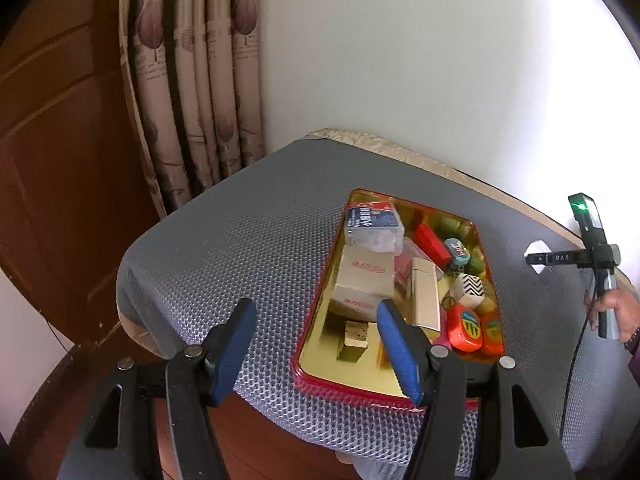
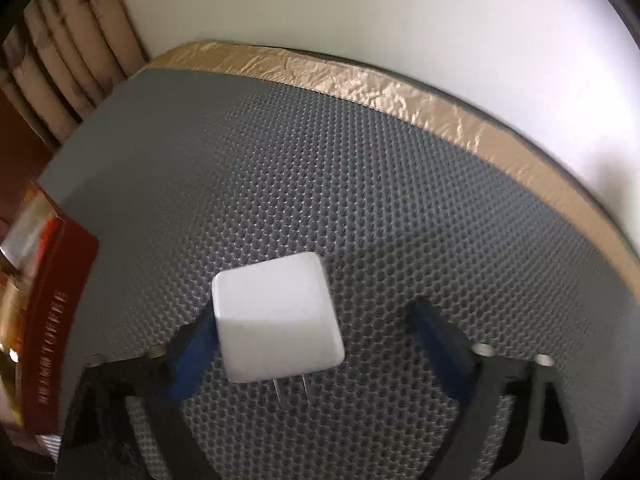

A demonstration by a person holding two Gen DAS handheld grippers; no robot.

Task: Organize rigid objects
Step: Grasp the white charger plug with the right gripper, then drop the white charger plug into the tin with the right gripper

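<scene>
A white charger plug (image 2: 276, 316) lies on the grey mesh mat (image 2: 320, 184), its two metal prongs toward the camera. My right gripper (image 2: 316, 336) straddles it, pointing steeply down. Its left finger (image 2: 192, 356) sits against the plug's side and its right finger (image 2: 436, 344) stands clear, so the jaws are open. The red-rimmed gold tray (image 1: 320, 376) holds several small rigid items: beige boxes (image 1: 362, 280), a blue-and-white box (image 1: 372, 220), an orange tape measure (image 1: 466, 328). My left gripper (image 1: 315, 306) hangs open and empty over the tray's near-left corner.
The tray's red wall (image 2: 60, 300) stands left of the plug. A gold cloth border (image 2: 400, 84) runs along the white wall behind the mat. A curtain (image 1: 192, 100) and wooden door (image 1: 60, 140) stand at left. A person's hand (image 1: 616, 308) holds the right gripper's handle.
</scene>
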